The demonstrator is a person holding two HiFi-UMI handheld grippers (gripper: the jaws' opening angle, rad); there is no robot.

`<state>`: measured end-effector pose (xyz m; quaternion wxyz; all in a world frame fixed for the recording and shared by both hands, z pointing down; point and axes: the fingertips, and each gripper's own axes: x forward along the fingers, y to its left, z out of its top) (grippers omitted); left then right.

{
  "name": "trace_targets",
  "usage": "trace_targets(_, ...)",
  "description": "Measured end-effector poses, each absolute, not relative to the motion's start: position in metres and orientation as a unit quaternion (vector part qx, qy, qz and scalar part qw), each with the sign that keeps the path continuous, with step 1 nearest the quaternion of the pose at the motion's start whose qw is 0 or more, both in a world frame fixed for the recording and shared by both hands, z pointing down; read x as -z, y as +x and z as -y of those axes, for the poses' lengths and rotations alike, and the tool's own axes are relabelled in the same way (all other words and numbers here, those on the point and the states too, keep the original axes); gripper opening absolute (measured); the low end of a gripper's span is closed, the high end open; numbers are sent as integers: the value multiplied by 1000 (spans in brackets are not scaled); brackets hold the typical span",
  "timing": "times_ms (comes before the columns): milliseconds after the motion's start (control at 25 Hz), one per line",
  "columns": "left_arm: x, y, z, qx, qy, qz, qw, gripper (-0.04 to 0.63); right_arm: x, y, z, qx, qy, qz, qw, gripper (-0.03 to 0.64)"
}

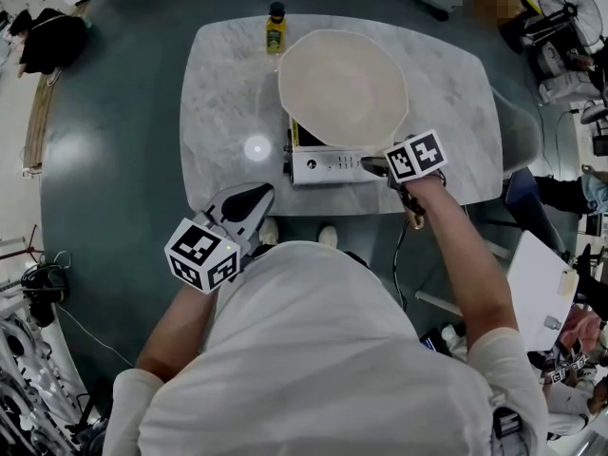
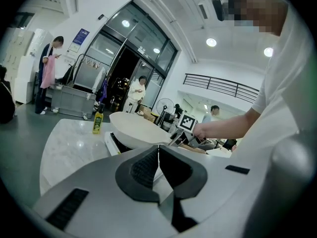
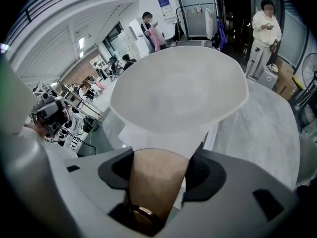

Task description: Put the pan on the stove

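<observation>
A: Where is the pan (image 1: 342,88) just now?
B: Over the stove (image 1: 328,166), covering nearly all of its top; only the front control panel shows on your side. In the left gripper view its base is down at the black plate, though I cannot tell whether it rests there fully.
A: And my right tool (image 3: 161,167)?
B: Clenched on the pan's wooden handle (image 3: 157,182) — the 2 jaws press it from either side, pointing steeply down.
A: The left tool (image 2: 158,168)?
B: Closed on nothing, its 2 pads together. You hold it near your body, at the near edge of the worktop (image 1: 228,93), well apart from the stove.
A: Anything else up there?
B: 1 yellow bottle (image 1: 275,28) with a dark cap — upright at the far edge, just beside the pan's rim.
</observation>
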<state>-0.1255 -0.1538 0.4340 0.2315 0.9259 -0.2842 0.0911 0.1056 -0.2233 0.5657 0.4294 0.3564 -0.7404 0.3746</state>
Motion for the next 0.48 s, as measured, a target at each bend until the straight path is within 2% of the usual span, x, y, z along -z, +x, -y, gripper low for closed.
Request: trace_targets(480, -438, -125, 154, -96, 923, 288, 235, 18, -567, 111, 232, -371, 347, 744, 434, 265)
